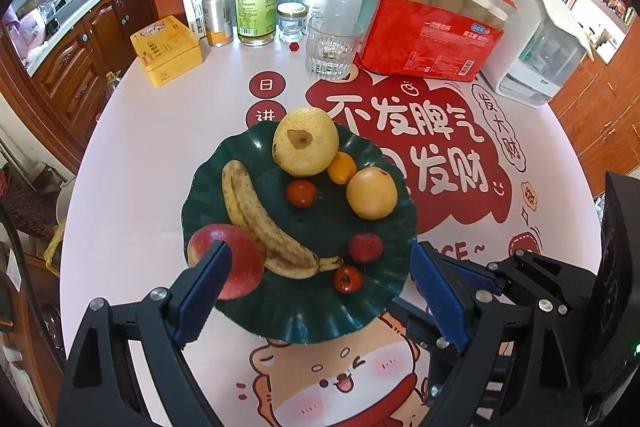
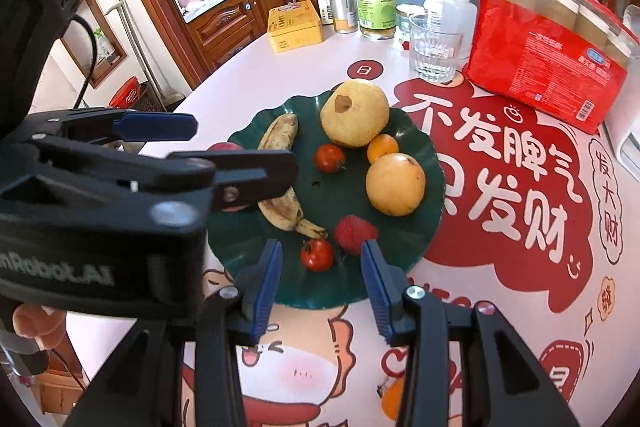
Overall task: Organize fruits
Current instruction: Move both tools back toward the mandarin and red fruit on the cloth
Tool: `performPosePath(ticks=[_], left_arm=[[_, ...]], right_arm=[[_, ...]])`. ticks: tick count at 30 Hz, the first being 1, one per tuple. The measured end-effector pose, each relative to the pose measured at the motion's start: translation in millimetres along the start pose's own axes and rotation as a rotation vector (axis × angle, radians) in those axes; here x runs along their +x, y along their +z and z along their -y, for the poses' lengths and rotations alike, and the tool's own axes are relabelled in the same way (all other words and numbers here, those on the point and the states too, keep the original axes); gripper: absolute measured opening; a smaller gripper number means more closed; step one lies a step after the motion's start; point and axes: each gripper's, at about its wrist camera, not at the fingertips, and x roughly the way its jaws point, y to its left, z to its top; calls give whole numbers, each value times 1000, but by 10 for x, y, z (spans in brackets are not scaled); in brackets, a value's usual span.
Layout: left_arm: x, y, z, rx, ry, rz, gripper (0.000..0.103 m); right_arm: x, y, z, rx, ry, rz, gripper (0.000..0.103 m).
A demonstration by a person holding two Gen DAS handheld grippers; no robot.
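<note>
While the table (image 1: 132, 155) with its red-printed cloth carries a crowd of bottles and boxes at the back, the dark green plate (image 1: 320, 319) sits near its front edge and holds nearly all the fruit; the pale pear (image 1: 305, 141) lies at the far rim, touching a small orange (image 1: 341, 167), with a round yellow fruit (image 1: 372, 193) just beside that; the spotted banana (image 1: 256, 219) curves across the left half, its tip next to a red apple (image 1: 236, 263) at the near-left rim; smaller still are a lychee (image 1: 365, 247) and two little red fruits. One more orange fruit (image 2: 392, 397) lies off the plate, on the cloth, partly hidden behind the right tool. The left gripper (image 1: 320, 291) stands wide and empty over the plate's near edge; the right gripper (image 2: 322, 281) is narrower, its pads apart with nothing held. As I judge it, the apple perched at the rim could roll off if a finger clips it, and the stray fruit might be overlooked.
</note>
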Motion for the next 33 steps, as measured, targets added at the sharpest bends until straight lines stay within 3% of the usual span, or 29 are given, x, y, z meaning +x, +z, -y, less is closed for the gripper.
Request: performPosePath(ticks=[22,33], left_arm=[[-753,-417,542,7,27,128,90],[-866,-584,899,-13,30,148,90]], right_arm=[[-800,-333,363,59,-30,99,42],[-1138,-484,624,46,-44,129,42]])
